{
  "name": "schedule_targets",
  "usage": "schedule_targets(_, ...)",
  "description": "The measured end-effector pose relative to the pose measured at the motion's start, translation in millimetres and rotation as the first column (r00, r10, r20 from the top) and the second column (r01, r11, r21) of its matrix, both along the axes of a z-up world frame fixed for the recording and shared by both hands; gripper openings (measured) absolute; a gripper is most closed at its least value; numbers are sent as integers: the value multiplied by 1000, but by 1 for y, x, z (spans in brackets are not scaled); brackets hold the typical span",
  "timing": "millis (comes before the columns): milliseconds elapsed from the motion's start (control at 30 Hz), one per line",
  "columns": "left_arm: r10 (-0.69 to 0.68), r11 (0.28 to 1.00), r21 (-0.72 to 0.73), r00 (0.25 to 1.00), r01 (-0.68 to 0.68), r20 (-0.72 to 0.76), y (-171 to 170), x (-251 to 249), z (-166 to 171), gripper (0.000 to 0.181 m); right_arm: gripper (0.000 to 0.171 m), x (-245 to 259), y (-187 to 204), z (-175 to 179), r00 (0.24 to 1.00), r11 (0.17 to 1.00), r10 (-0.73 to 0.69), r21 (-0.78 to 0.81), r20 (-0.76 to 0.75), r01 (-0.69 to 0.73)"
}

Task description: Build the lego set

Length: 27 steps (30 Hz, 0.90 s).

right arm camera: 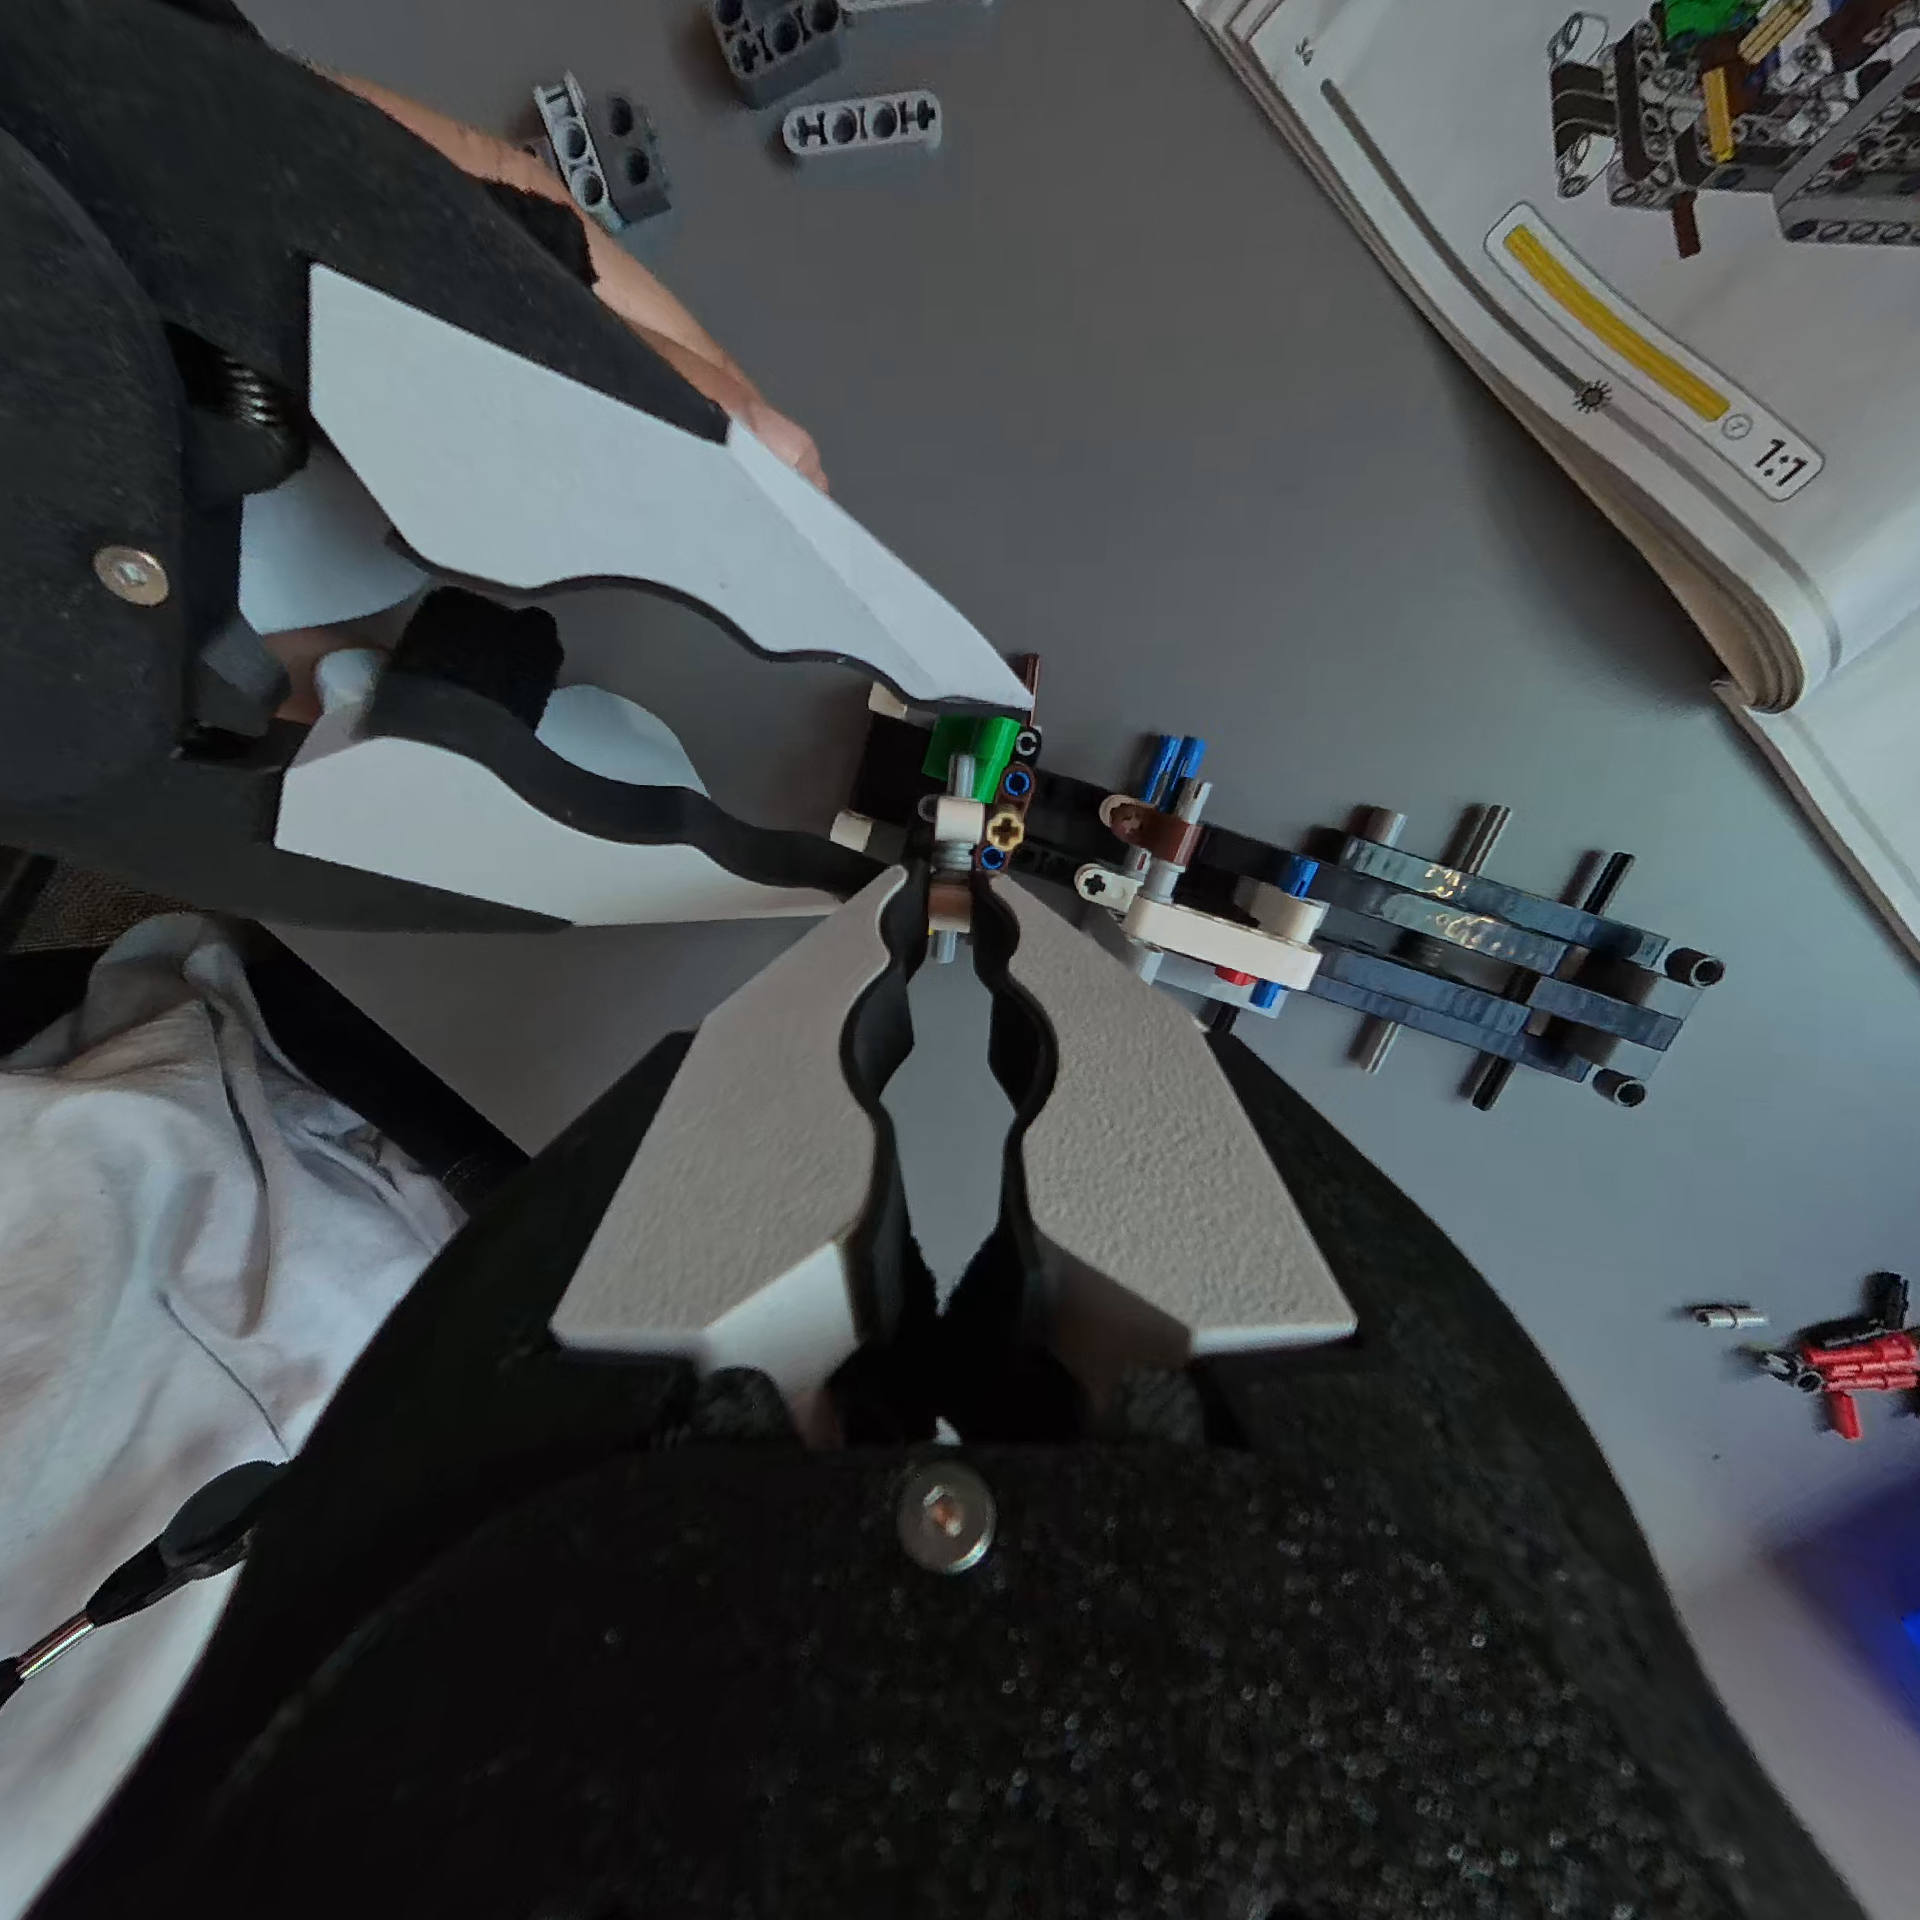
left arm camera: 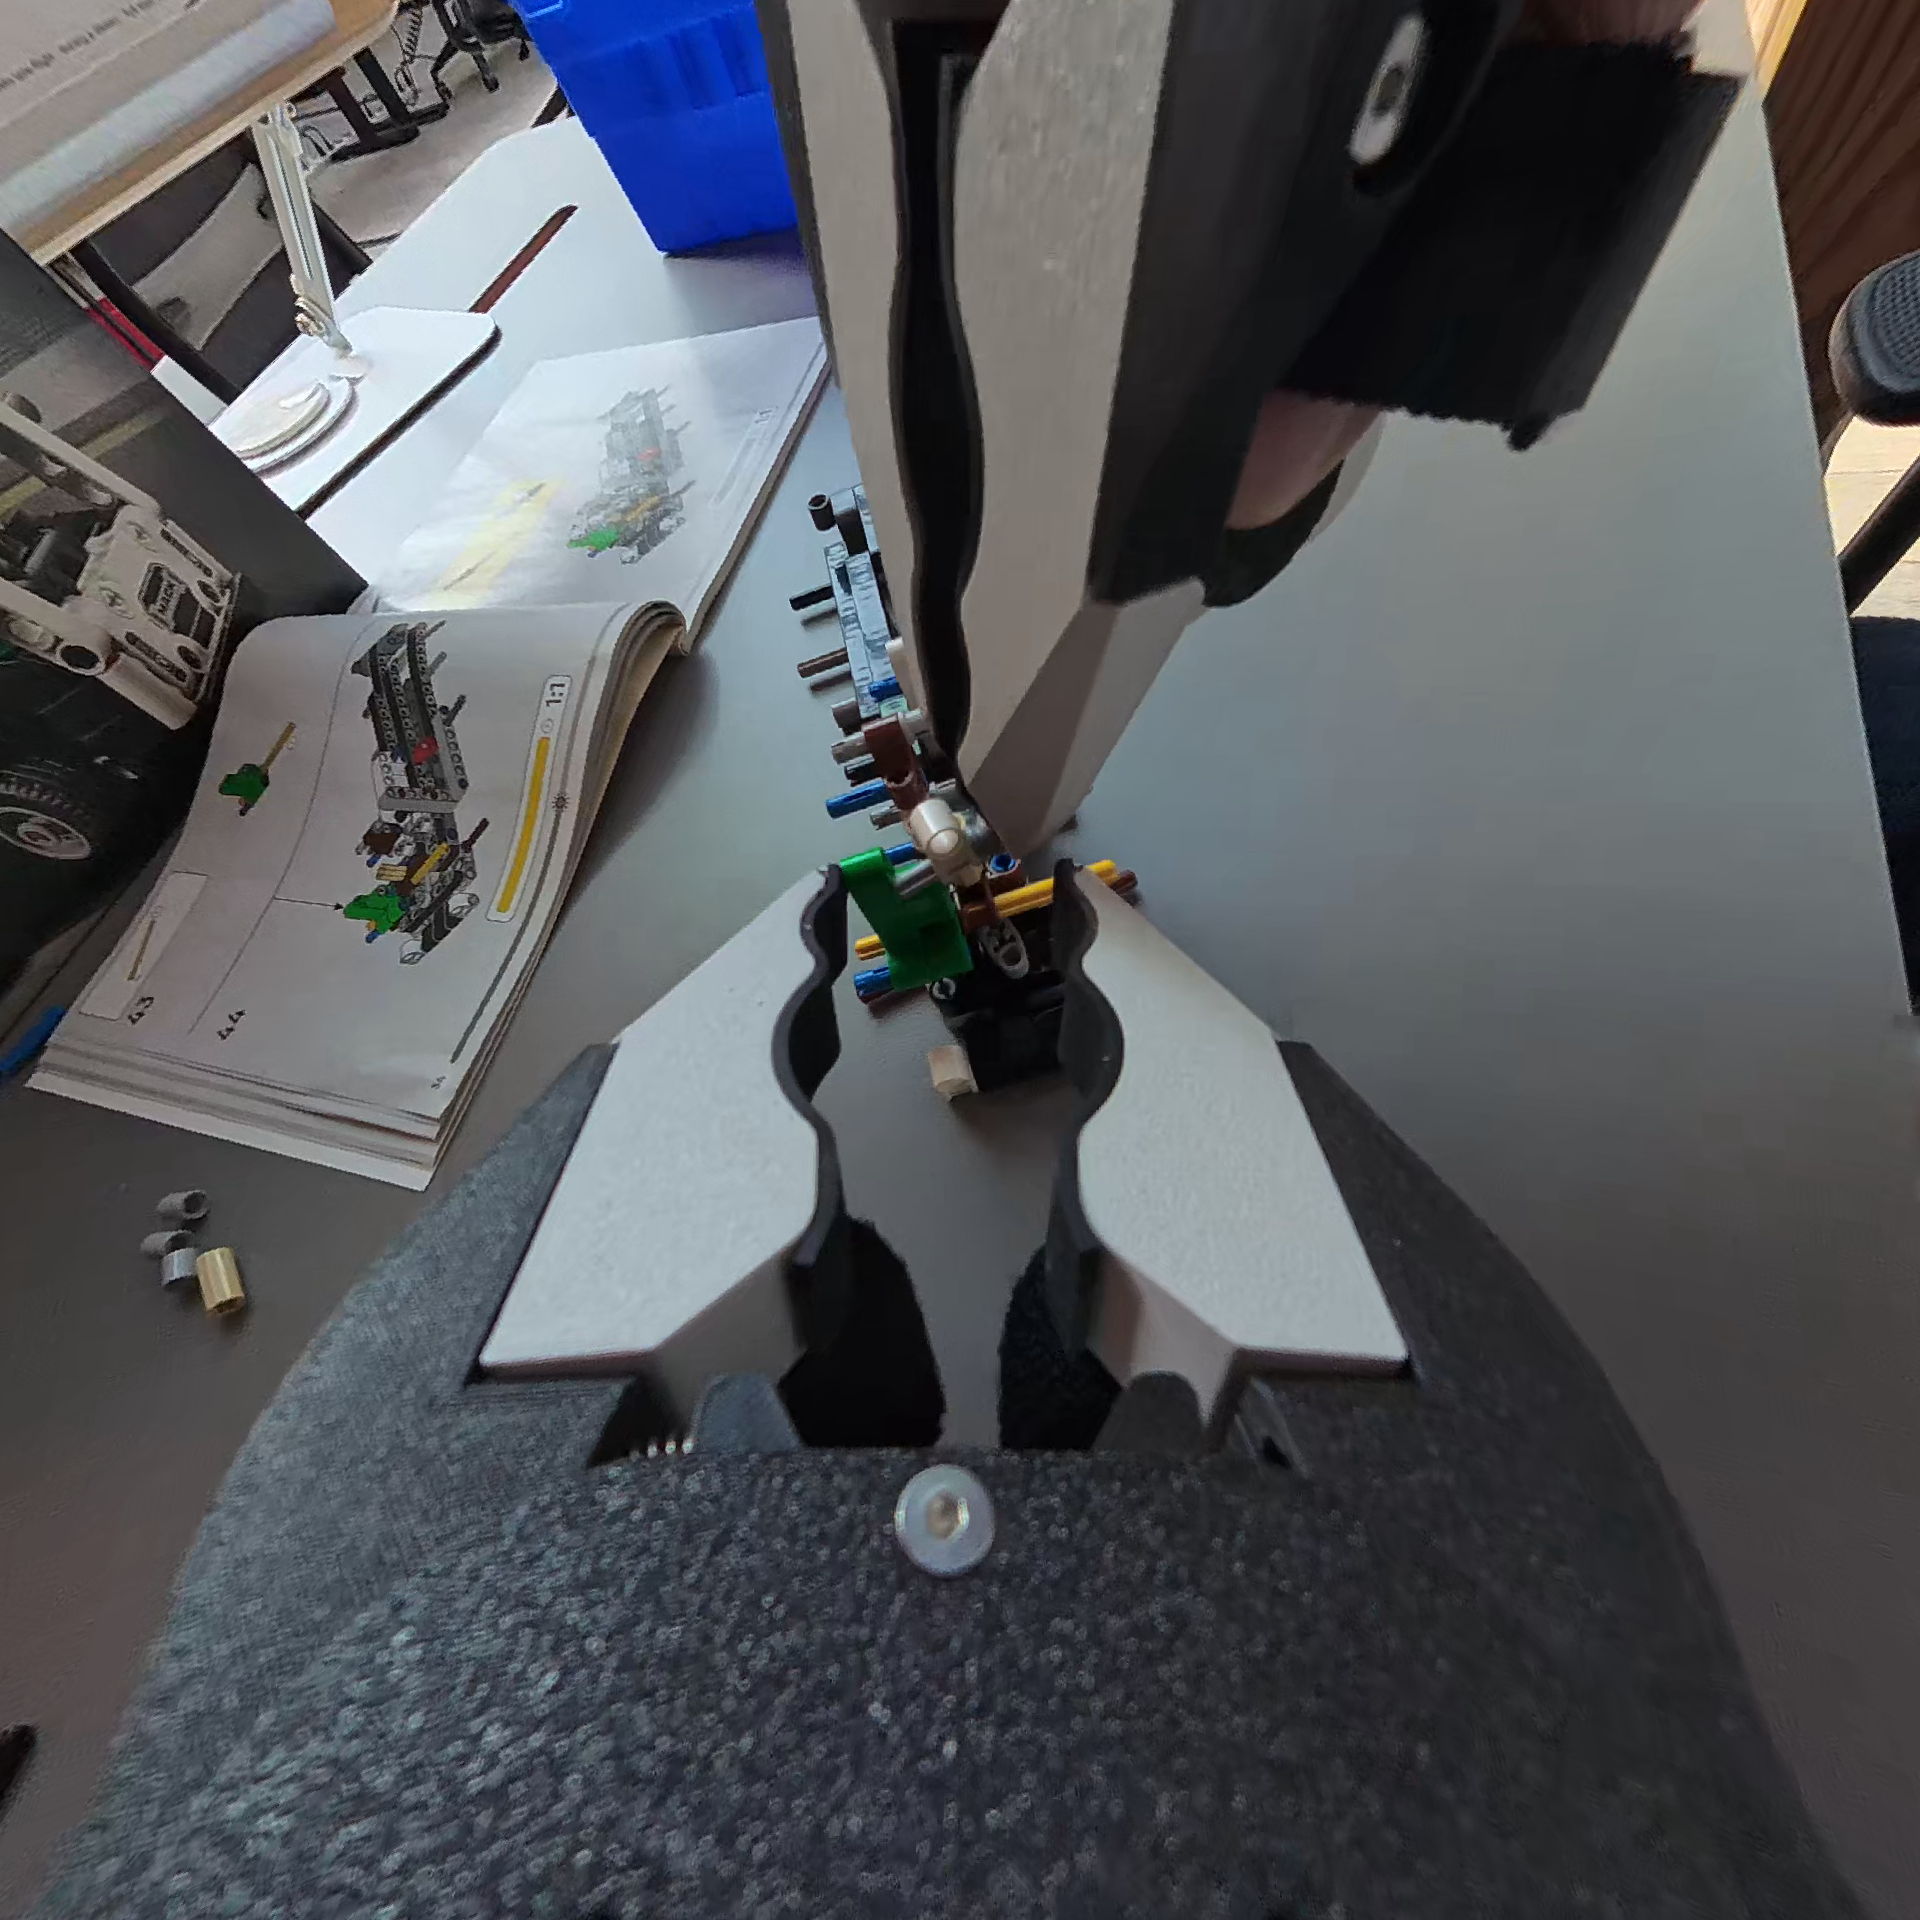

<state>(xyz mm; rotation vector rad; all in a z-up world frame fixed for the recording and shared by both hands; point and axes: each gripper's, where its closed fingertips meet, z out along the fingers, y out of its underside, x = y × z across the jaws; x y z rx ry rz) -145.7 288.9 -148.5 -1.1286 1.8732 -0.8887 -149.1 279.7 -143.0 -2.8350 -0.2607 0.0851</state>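
Observation:
A long lego assembly [right arm camera: 1455, 935] of dark blue, black and white beams with blue, brown and yellow pins lies on the dark table [right arm camera: 1195, 416]. Its near end carries a green piece [left arm camera: 904, 925] on a black block [left arm camera: 1008, 1029]. My left gripper [left arm camera: 951, 894] straddles this end, with one finger on the green piece and the other on the black block. My right gripper [right arm camera: 948, 904] comes down from above in the left wrist view [left arm camera: 966, 800]. It is shut on a short grey axle [right arm camera: 945, 940] with a brown connector, which meets the assembly beside a white bush [right arm camera: 958, 821].
An open instruction booklet [left arm camera: 364, 831] lies left of the assembly. Loose grey and tan bushes [left arm camera: 197, 1257] sit by it. A blue bin [left arm camera: 675, 114], a lamp base [left arm camera: 343, 374] and the set's box [left arm camera: 94, 623] stand beyond. Grey beams [right arm camera: 862, 125] and red pieces [right arm camera: 1860, 1361] lie nearby. The grippers are tip to tip, or close to it.

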Motion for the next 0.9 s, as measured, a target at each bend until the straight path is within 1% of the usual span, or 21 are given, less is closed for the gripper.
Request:
schedule_targets(100,12,1000,-5,1000,-12,-3,1,2,0,35,7,3,0,1,1000,1000,-21,2,1,21)
schedule_targets(233,12,1000,-2,1000,-12,0,-1,5,0,38,7,4,-1,5,999,999,-32,12,0,32)
schedule_targets(300,23,1000,5,1000,-23,-4,-1,7,-1,39,7,7,-1,5,999,999,-40,9,14,40)
schedule_targets(433,41,999,2,999,-41,-2,-2,8,0,38,6,5,0,2,999,999,-47,13,-6,47)
schedule_targets(600,61,998,12,998,-61,-5,0,8,-2,40,6,6,3,1,998,996,-69,53,-10,70)
schedule_targets(700,81,997,11,997,-81,-4,1,8,-2,40,6,4,4,1,997,993,-76,89,13,74)
schedule_targets(800,101,995,19,995,-101,4,2,8,-1,38,6,2,5,1,996,987,-81,140,38,75)
schedule_targets(900,121,992,46,993,-122,16,4,8,-1,35,6,1,6,2,995,980,-103,174,16,99)
